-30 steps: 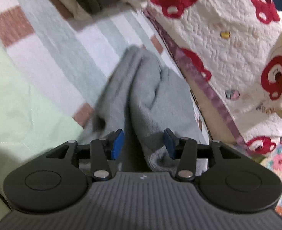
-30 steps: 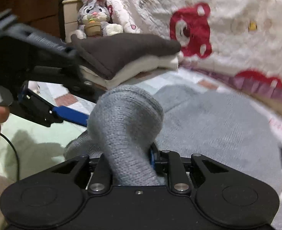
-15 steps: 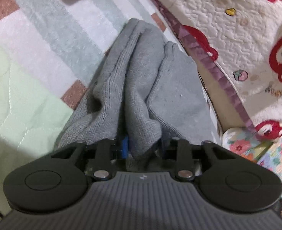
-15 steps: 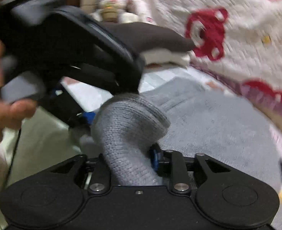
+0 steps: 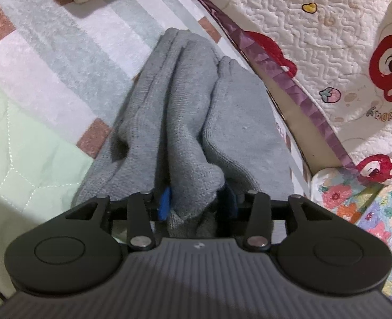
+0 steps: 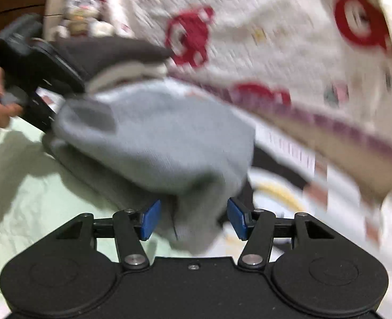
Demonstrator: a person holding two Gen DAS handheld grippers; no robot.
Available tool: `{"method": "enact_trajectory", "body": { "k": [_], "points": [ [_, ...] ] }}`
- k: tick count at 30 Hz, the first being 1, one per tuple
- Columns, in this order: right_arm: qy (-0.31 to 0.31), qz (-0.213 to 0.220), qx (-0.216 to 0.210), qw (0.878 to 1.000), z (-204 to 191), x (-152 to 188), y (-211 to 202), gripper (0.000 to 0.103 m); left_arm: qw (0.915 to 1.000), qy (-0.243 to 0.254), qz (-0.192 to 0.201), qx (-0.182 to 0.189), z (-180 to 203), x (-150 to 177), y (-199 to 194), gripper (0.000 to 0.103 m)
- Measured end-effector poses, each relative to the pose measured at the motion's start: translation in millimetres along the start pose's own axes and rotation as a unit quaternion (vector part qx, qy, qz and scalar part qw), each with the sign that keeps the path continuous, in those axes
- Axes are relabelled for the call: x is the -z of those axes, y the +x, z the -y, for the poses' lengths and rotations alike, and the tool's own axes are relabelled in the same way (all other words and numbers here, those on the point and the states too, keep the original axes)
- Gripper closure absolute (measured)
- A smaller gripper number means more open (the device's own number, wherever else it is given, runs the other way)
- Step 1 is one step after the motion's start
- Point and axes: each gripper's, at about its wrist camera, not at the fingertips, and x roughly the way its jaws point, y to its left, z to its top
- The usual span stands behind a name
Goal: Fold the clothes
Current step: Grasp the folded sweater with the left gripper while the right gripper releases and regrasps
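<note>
The grey knit garment [image 5: 185, 122] lies bunched in long folds on the striped, quilted bed cover [image 5: 49, 66], just beside a white quilt printed with red bears [image 5: 329, 53]. The left gripper [image 5: 196, 202] has its fingers clenched on a thick fold at the garment's near end (one blue pad [image 5: 165, 202] peeks out beside the cloth). The right gripper [image 6: 193, 219] has its fingers spread wide, released, with a corner of the garment [image 6: 156, 138] hanging loosely between the blue pads [image 6: 150, 219]; this view is motion-blurred. A folded dark and cream pile [image 6: 121, 58] sits beyond.
</note>
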Motion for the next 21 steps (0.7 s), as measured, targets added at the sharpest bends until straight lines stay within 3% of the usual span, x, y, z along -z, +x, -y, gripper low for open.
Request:
{"method": "enact_trajectory", "body": {
  "k": [7,10,14,21],
  "points": [
    [0.112,-0.019,-0.008,0.993,11,-4,42,0.041,1.0000,0.001,-0.003,0.007,-1,8,-18,0.053],
    [0.081,-0.012,0.006,0.997,2,-4,42,0.041,0.9999,0.000,-0.010,0.011,-2,12,-23,0.050],
    [0.064,-0.003,0.007,0.998,4,-2,38,0.041,0.9978,-0.021,-0.057,0.026,-5,18,-18,0.048],
    [0.047,0.011,0.006,0.999,10,-3,30,0.041,0.9998,-0.012,0.000,0.016,9,18,-37,0.044]
  ]
}}
